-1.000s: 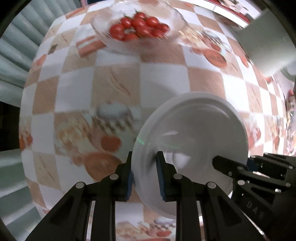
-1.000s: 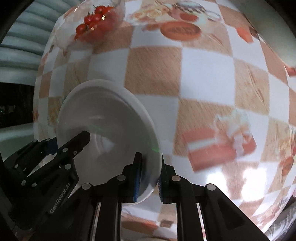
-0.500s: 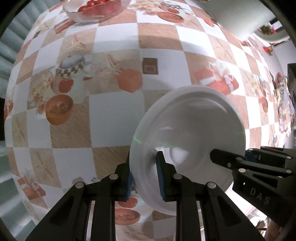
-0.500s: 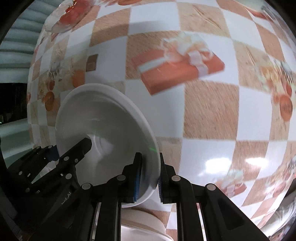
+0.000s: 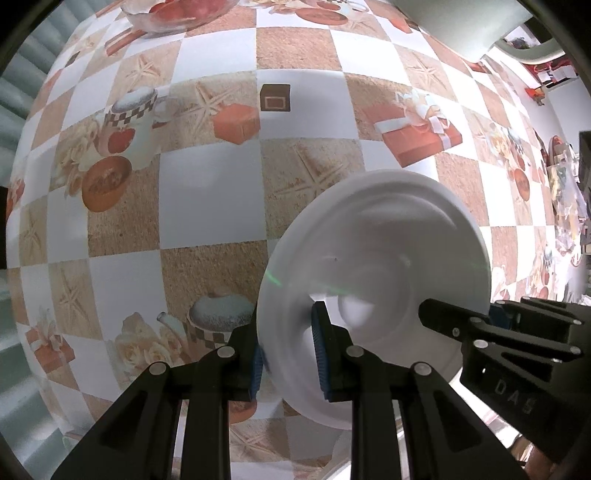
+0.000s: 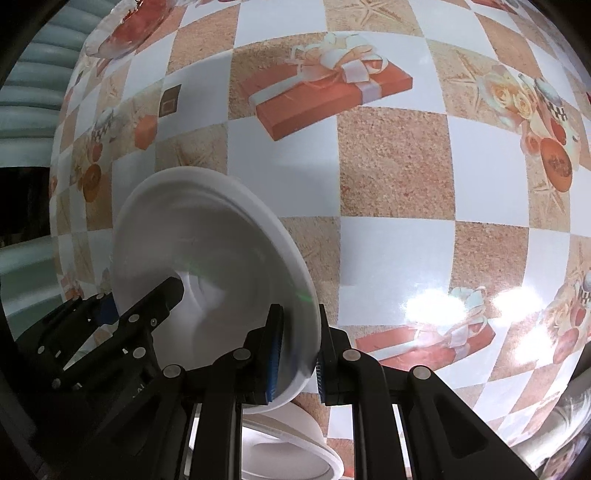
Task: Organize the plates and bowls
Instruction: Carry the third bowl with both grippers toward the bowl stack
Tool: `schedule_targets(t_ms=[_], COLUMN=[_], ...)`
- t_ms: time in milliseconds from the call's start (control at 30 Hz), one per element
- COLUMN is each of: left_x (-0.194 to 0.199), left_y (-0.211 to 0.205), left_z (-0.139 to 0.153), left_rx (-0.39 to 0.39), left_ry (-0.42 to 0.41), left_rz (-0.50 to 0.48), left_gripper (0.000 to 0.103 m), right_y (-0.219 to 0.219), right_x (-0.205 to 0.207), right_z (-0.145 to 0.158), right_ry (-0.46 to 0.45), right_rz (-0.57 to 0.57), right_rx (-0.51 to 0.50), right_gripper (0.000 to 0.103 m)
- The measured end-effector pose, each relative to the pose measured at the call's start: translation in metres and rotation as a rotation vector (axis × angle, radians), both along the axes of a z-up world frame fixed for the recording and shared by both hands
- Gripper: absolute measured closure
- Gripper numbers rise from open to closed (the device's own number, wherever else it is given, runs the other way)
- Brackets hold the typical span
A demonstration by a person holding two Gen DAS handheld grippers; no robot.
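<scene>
A white plate (image 5: 373, 258) hangs above the checked tablecloth (image 5: 207, 184), held by its rim from two sides. My left gripper (image 5: 286, 350) is shut on the plate's left rim, one blue pad on each face. The right gripper (image 5: 461, 314) clamps the opposite rim. In the right wrist view the plate (image 6: 207, 251) is tilted, with my right gripper (image 6: 297, 347) shut on its near rim and the left gripper (image 6: 138, 299) on its far-left rim. A second white dish (image 6: 291, 443) lies on the table just below the held plate.
A glass bowl of red tomatoes (image 5: 177, 11) stands at the far edge of the table, and is seen again as the glass bowl (image 6: 122, 26). A pale upholstered seat (image 6: 33, 92) borders the table on the left. Clutter (image 5: 565, 206) lies at the far right.
Both grippers have carried the plate across the table away from the tomato bowl, which slid to the top edge. The white dish has come into view under the right gripper.
</scene>
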State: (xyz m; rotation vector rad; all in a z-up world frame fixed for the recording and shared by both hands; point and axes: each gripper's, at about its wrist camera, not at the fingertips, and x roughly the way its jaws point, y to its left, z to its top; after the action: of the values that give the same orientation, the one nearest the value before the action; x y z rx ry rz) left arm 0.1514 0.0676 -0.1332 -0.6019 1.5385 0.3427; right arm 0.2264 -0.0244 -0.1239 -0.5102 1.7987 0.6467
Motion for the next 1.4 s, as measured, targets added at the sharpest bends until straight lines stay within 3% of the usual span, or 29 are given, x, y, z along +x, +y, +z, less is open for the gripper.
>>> schedule_targets(t_ms=[267, 600, 900, 1400], left_x=[0.012, 0.02, 0.002, -0.034], left_y=[0.004, 0.001, -0.008, -0.061], left_z=[0.041, 0.093, 0.113, 0.118], left_rx=[0.047, 0.093, 0.112, 0.083], left_ry=[-0.036, -0.086, -0.126, -0.127], left_rz=[-0.01, -0.039, -0.075, -0.171], left_gripper=[0.078, 0.078, 0.078, 0.078], right_y=[-0.01, -0.025, -0.044, -0.093], right_x=[0.018, 0.039, 0.037, -0.014], right_z=[0.019, 0.065, 0.105, 0.112], right_ry=[-0.019, -0.057, -0.092, -0.088], right_rz=[-0.022, -0.041, -0.051, -0.129], right_rx=[0.047, 0.086, 0.101, 0.054], right_gripper=[0.086, 0.085, 0.085, 0.085])
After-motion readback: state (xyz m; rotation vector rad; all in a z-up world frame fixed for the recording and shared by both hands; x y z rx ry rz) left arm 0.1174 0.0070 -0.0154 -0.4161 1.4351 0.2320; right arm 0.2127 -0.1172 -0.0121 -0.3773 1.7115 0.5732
